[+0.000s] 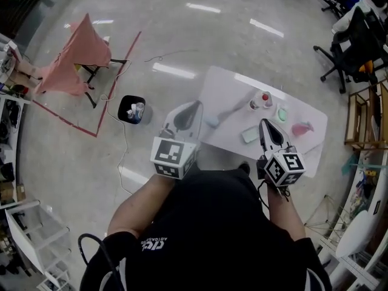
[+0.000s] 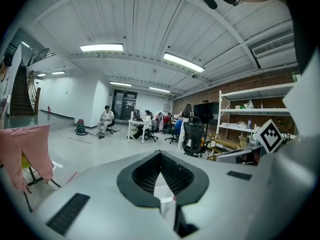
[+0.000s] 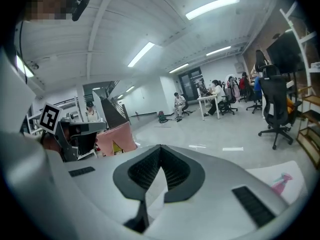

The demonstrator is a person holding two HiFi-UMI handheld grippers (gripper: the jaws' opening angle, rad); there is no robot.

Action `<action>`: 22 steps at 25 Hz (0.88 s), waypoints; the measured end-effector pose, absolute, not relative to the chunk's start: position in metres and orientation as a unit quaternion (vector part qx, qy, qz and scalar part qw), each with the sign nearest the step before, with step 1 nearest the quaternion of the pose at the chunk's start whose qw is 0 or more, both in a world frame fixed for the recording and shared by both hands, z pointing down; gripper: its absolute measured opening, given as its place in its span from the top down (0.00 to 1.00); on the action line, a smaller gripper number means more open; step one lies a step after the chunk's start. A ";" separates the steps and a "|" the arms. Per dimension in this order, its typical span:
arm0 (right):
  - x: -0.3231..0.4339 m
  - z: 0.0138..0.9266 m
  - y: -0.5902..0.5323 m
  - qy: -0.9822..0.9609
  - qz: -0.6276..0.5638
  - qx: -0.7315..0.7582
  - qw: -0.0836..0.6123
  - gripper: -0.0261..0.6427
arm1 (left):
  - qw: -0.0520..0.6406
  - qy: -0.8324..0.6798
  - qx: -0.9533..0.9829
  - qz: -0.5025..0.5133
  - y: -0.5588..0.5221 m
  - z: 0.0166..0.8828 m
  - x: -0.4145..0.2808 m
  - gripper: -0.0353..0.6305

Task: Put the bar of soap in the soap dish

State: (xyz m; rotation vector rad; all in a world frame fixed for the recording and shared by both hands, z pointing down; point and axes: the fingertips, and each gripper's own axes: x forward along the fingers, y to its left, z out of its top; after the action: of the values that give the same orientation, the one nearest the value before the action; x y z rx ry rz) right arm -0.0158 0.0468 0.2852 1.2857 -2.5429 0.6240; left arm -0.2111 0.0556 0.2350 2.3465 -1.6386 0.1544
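On the white table (image 1: 230, 141) lie a pale green flat rectangle (image 1: 250, 134) and a green oval piece (image 1: 282, 114); I cannot tell which is the soap and which the dish. My left gripper (image 1: 197, 103) hovers over the table's left end, shut and empty. My right gripper (image 1: 262, 122) hangs just right of the pale rectangle, also shut with nothing in it. In the left gripper view the jaws (image 2: 160, 152) meet at their tips, and so do they in the right gripper view (image 3: 160, 146). Neither gripper view shows the green pieces.
A pink spray bottle (image 1: 302, 128) lies at the table's right end (image 3: 282, 183). A red-capped bottle (image 1: 265, 97) and a small cup (image 1: 253, 105) stand at the far edge. A black bin (image 1: 131, 109) sits on the floor to the left, office chairs (image 1: 348, 47) to the right.
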 end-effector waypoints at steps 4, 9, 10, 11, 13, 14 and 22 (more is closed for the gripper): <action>-0.062 0.279 0.037 -0.858 0.223 0.451 0.099 0.94 | 0.143 -0.559 0.815 0.059 0.051 0.238 -0.262 0.94; -0.094 0.274 0.029 -0.863 0.196 0.450 0.118 0.94 | 0.145 -0.567 0.809 0.061 0.045 0.241 -0.298 0.93; -0.100 0.271 0.028 -0.868 0.172 0.448 0.129 0.94 | 0.139 -0.568 0.808 0.064 0.043 0.240 -0.301 0.94; -0.105 0.266 0.027 -0.874 0.147 0.442 0.139 0.94 | 0.134 -0.569 0.808 0.068 0.041 0.240 -0.303 0.94; -0.112 0.260 0.025 -0.884 0.119 0.429 0.145 0.94 | 0.132 -0.570 0.808 0.070 0.037 0.238 -0.300 0.94; -0.112 0.261 0.022 -0.886 0.117 0.425 0.143 0.94 | 0.133 -0.569 0.809 0.071 0.035 0.237 -0.295 0.94; -0.108 0.295 0.011 -0.895 0.148 0.393 0.150 0.94 | 0.117 -0.558 0.817 0.085 0.013 0.235 -0.268 0.94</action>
State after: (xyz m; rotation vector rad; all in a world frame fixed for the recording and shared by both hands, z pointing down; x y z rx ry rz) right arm -0.1076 0.0106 0.2953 1.1302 -2.5702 0.4241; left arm -0.2682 0.0130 0.2350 2.3920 -1.6330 0.2480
